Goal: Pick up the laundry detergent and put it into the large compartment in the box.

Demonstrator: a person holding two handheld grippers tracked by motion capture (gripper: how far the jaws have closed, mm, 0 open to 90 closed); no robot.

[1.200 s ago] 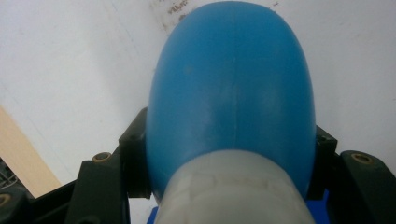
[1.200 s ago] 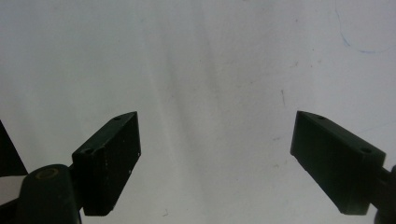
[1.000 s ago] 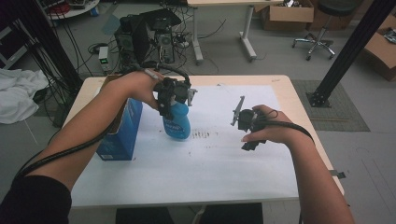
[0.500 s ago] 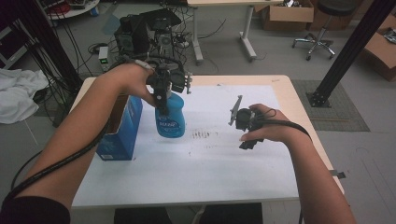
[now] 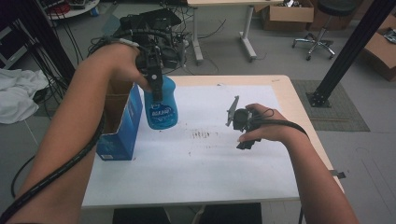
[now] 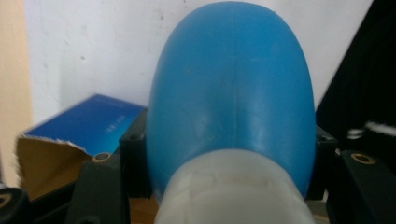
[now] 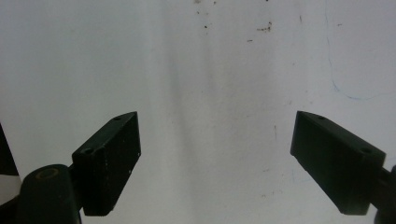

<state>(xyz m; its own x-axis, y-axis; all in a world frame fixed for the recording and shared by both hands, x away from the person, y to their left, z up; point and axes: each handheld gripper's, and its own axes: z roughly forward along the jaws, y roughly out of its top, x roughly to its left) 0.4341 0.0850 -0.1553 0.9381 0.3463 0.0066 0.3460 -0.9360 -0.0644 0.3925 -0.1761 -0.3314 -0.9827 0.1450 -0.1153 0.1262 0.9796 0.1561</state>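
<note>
Grey floor surrounds a light wooden counter whose top is mostly covered by a white sheet marked with small dark smudges; cables, a second desk, cardboard boxes and a rolling stool stand in the room beyond.

At the far left, a heap of white cloth lies on the floor beside the counter. On the counter's left edge stands an open blue cardboard box, its brown inside showing at the top; the left gripper view catches its torn flap below and to one side.

Just beside the box, the left hand-held gripper is raised above the counter, pointing downward, with its jaws clamped on a blue plastic bottle with a white neck and a printed label. The bottle hangs off the surface, its lower end over the white sheet and close to the box's upper edge. In the left gripper view the bottle sits between the two black jaws, the white neck nearest the camera and the rounded blue body pointing away toward the sheet.

Well apart to the right, the right hand-held gripper is held low over the sheet by the person's right hand. The right gripper view shows its jaws spread wide with bare white sheet between them.
</note>
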